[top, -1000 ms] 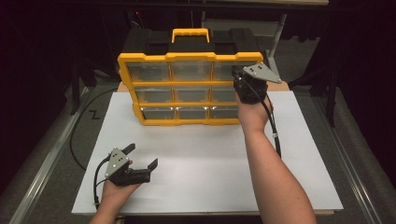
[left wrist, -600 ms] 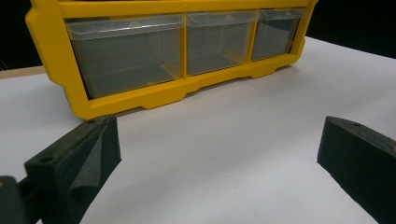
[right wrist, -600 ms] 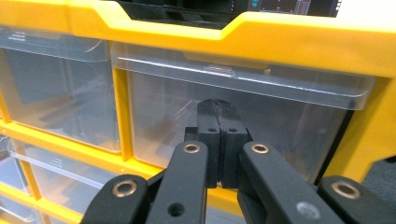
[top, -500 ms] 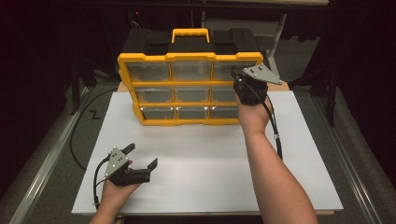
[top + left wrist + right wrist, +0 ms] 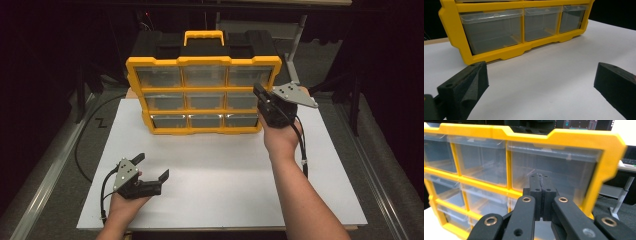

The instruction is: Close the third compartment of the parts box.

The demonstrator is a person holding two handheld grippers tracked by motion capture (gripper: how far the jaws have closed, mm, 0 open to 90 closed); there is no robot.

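Observation:
A yellow organizer [image 5: 202, 64] with a black top, a yellow handle and three rows of clear drawers stands upright at the back of the white board [image 5: 225, 175]. My right gripper [image 5: 259, 93] is shut with nothing between its jaws, held at the organizer's right column. In the right gripper view its closed tips [image 5: 541, 178] sit just in front of the top-right drawer [image 5: 564, 165]. My left gripper [image 5: 152, 167] rests low over the near left of the board, open and empty. In the left gripper view it [image 5: 541, 82] faces the organizer's bottom row [image 5: 491, 32].
A black cable [image 5: 82, 145] loops over the grey table surface left of the board. A metal stand leg [image 5: 296, 45] rises behind the organizer at the right. Metal rails [image 5: 375, 170] edge the table on both sides.
My right gripper has shifted slightly toward the near right, staying shut by the right column of drawers. The left gripper has not moved.

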